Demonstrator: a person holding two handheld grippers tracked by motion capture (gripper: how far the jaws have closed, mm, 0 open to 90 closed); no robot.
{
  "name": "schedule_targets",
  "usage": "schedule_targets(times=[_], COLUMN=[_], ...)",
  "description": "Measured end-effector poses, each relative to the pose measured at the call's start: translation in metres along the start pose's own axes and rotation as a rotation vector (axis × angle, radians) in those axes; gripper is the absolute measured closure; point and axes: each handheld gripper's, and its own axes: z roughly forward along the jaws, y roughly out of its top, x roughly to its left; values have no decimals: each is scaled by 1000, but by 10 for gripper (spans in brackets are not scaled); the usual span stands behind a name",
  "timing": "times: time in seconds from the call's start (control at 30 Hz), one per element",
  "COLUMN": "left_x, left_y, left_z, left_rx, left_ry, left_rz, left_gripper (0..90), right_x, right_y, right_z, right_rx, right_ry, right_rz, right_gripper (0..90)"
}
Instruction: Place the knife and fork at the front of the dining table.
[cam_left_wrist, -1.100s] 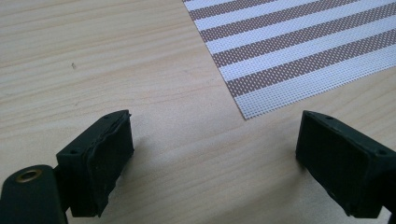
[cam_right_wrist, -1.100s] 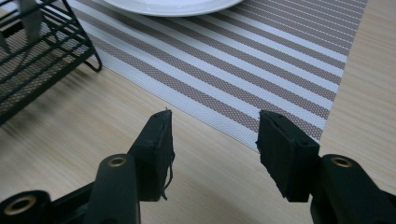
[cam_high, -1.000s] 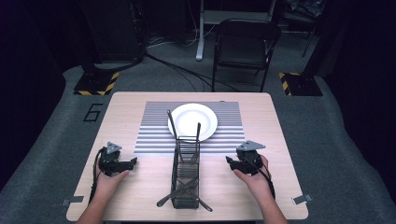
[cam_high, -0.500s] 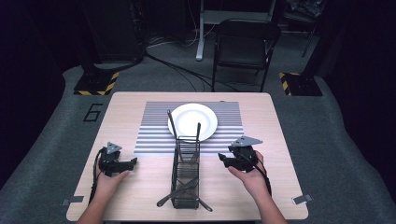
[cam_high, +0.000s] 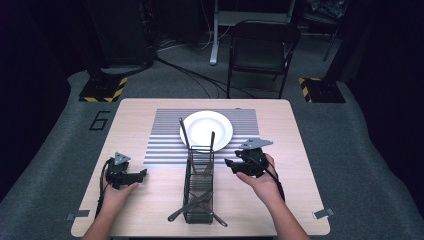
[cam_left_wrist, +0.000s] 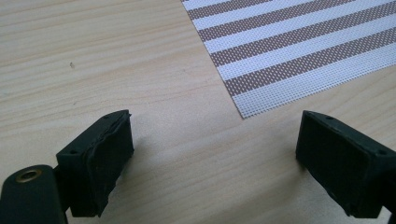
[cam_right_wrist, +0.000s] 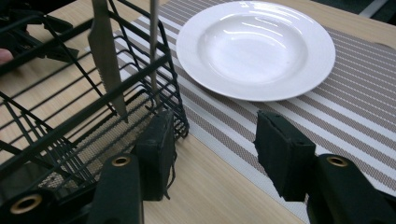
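Observation:
A black wire cutlery basket (cam_high: 199, 185) stands mid-table in the high view, with a knife (cam_high: 184, 131) and a second utensil (cam_high: 212, 140) upright at its far end. Behind it a white plate (cam_high: 206, 130) sits on a striped placemat (cam_high: 165, 140). My left gripper (cam_high: 142, 173) rests on the wood left of the basket, open and empty; its own view has its jaws (cam_left_wrist: 215, 158) wide apart over bare table by the placemat's corner (cam_left_wrist: 299, 51). My right gripper (cam_high: 229, 164) hovers just right of the basket, open, nothing between its jaws (cam_right_wrist: 212, 154). Ahead of them are the basket (cam_right_wrist: 70, 126), knife (cam_right_wrist: 106, 56) and plate (cam_right_wrist: 254, 46).
More cutlery (cam_high: 175, 215) pokes out of the basket's near end toward the table's front edge. A black folding chair (cam_high: 262, 50) stands on the floor behind the table. Bare wood lies on both sides of the placemat.
My right gripper has risen off the table and moved left toward the basket. The left gripper has stayed where it was.

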Motion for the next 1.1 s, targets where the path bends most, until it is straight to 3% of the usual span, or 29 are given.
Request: schedule_targets(times=[0.4, 1.1], left_x=[0, 0], left_y=[0, 0], left_z=[0, 0], left_rx=[6, 6], left_ry=[-5, -12], left_rz=[5, 10], left_gripper=[108, 108], right_x=[9, 23], right_y=[27, 54], right_z=[3, 24], right_rx=[-13, -11], right_ry=[66, 91], right_rz=[-25, -76], right_gripper=[542, 613])
